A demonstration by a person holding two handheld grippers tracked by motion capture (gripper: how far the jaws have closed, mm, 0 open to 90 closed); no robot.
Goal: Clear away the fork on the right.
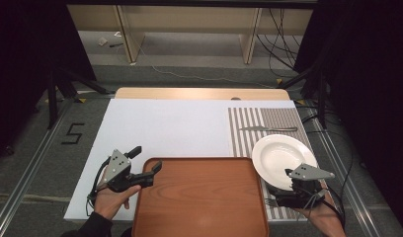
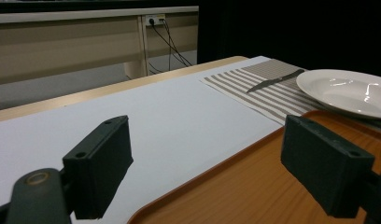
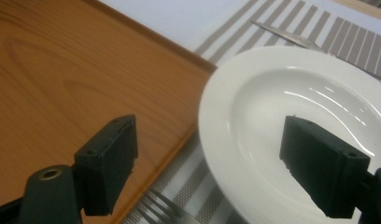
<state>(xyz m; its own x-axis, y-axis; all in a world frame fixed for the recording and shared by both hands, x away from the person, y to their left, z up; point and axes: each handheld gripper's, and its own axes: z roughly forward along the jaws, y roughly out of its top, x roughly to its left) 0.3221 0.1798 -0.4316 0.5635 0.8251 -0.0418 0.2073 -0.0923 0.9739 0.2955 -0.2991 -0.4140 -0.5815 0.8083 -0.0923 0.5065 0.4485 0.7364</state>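
Right now my right gripper [image 1: 294, 174] hangs at the near rim of the white plate [image 1: 280, 153], its fingers [image 3: 326, 170] spread wide and holding nothing. In the right gripper view one finger sits above the plate's bowl and the other over the gap between plate and wooden tray [image 1: 199, 197]; whether either touches the plate I cannot tell. The plate rests on the striped placemat [image 1: 244, 131] at the right of the surface [image 1: 165, 128], its left edge just beside, perhaps slightly over, the tray's right rim. A knife [image 1: 266, 129] lies on the mat beyond the plate, and a fork [image 3: 167, 205] lies on the mat near my right hand [image 1: 325, 219].

My left gripper [image 1: 145, 163] is released as well, fingers [image 2: 102, 165] apart around the tray's far left corner: one over the white surface, one over the wood.

I judge this to be the approach: lining up a grasp on the plate, likely to carry it onto the tray. Next I would lower the right fingers so one goes under the rim and one over it, then close firmly. The glazed rim looks slippery, so a shallow bite could let it tip. The left could steady the tray.
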